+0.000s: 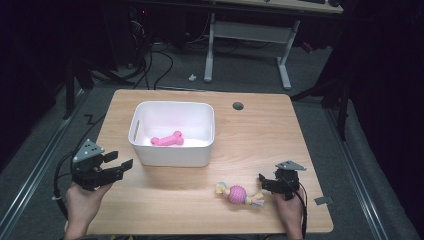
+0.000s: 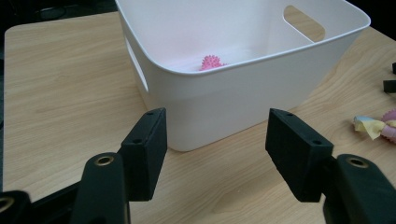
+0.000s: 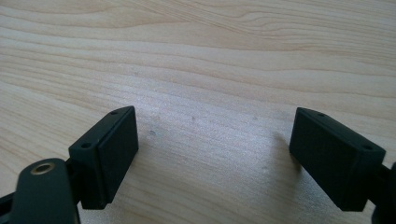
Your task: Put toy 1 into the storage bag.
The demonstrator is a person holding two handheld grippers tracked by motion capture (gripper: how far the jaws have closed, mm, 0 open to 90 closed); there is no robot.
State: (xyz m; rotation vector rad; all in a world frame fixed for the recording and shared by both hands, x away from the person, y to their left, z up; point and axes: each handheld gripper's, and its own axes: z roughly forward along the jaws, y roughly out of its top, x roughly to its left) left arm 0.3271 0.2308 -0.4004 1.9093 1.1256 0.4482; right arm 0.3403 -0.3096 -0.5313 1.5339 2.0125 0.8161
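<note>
1. Lying inside the white bin, a pink bone-shaped toy rests on the bin's floor, stretched roughly left to right in the high view; the left gripper view shows a spiky pink end of it over the near rim.
2. The bin stands on the wooden table, left of the table's middle, with a handle slot cut into each short wall.
3. A second toy, a pink ball on a pastel rope, lies on the bare table near the front edge, well apart from the bin and outside it; its frayed end shows at the right edge of the left gripper view.
4. The right gripper sits just beside the rope toy's right end, held by the person's right hand. Its jaws stand wide apart with nothing between them, and its own view looks down on bare wood grain.
5. The left gripper is held by the left hand at the table's front left, pointing toward the bin's near left corner. Its jaws are also spread wide and empty, close to the bin wall but not touching it.
6. A small round hole sits in the tabletop behind the bin's right side.
7. Beyond the table, a grey floor carries cables and the white legs of another desk.
</note>
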